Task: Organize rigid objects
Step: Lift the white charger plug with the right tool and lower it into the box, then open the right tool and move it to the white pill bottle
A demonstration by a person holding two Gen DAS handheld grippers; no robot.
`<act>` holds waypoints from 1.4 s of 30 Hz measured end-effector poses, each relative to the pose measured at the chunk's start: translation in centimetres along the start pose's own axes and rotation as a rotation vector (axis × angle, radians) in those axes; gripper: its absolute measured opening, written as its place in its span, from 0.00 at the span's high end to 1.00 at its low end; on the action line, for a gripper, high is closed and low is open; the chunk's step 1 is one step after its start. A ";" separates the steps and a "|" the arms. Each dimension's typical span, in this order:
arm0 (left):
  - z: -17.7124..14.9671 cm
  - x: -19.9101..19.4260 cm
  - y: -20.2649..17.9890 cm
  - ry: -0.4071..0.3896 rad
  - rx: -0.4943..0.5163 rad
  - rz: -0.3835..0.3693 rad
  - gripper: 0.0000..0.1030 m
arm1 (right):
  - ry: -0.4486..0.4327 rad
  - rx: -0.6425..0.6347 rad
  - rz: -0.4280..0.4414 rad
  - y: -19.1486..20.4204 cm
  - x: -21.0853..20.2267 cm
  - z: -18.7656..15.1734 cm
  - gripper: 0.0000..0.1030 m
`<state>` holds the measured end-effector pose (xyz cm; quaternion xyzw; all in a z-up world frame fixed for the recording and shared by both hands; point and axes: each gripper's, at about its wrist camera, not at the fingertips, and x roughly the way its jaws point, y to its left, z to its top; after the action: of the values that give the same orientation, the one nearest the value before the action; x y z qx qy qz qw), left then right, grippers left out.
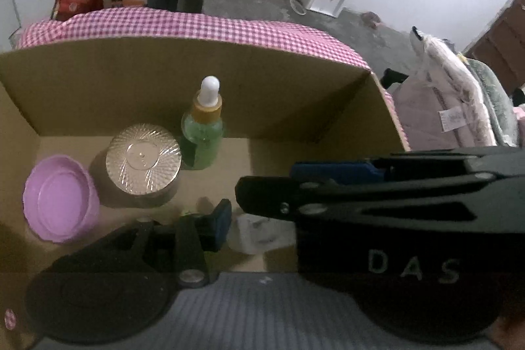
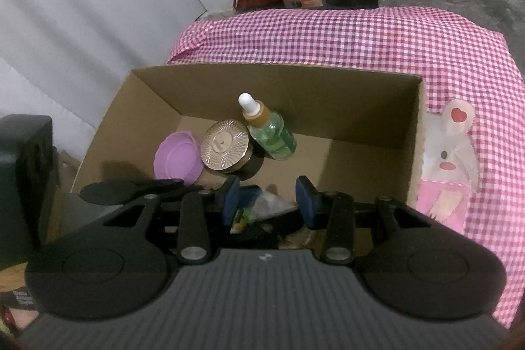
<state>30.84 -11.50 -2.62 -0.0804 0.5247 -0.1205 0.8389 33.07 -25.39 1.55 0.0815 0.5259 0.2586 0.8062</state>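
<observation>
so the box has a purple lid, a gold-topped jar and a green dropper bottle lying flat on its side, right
Not quite: the green dropper bottle stands upright, white bulb on top, as the left wrist view shows. The purple lid and the gold-topped jar are in the box beside it.

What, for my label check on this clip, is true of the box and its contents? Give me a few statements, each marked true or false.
1. The dropper bottle stands inside the cardboard box with its white bulb up. True.
2. The gold-lidded jar sits between the purple dish and the dropper bottle. True.
3. The box rests on a plain blue cloth. False: it rests on a pink-and-white checked cloth.
4. The dropper bottle holds red liquid. False: its contents look green.
5. The purple dish lies outside the box. False: it is inside the box, beside the jar.
</observation>
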 end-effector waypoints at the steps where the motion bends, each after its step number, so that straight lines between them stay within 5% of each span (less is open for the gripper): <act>1: 0.1 0.1 -0.1 0.001 0.007 0.012 0.56 | 0.001 -0.003 0.000 0.0 0.1 0.0 0.63; 6: -0.1 -0.5 0.0 -0.030 0.018 0.010 0.53 | -0.008 -0.003 0.005 -0.1 -0.1 0.0 0.63; 12: -1.4 -4.1 -1.2 -0.136 0.082 0.007 0.32 | -0.114 -0.001 0.042 0.2 -3.4 -0.8 0.58; 19: -5.9 -12.4 -3.0 -0.291 0.212 -0.044 0.14 | -0.350 -0.044 0.068 2.8 -12.4 -4.3 0.23; 26: -13.0 -19.7 -1.8 -0.401 0.289 -0.057 0.05 | -0.519 -0.076 0.079 5.8 -18.3 -10.9 0.09; 30: -17.0 -21.6 0.2 -0.452 0.305 0.030 0.04 | -0.565 -0.091 0.127 7.9 -18.7 -14.7 0.02; 36: -21.1 -21.2 3.1 -0.501 0.314 0.188 0.04 | -0.506 -0.065 0.258 10.6 -14.5 -17.6 0.01; 42: -21.9 -18.3 6.2 -0.449 0.265 0.269 0.04 | -0.346 -0.023 0.320 13.4 -7.8 -16.5 0.01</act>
<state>4.20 -0.54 1.98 0.0755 0.3116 -0.0551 0.9456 11.49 -20.22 6.08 0.1976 0.3573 0.3711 0.8340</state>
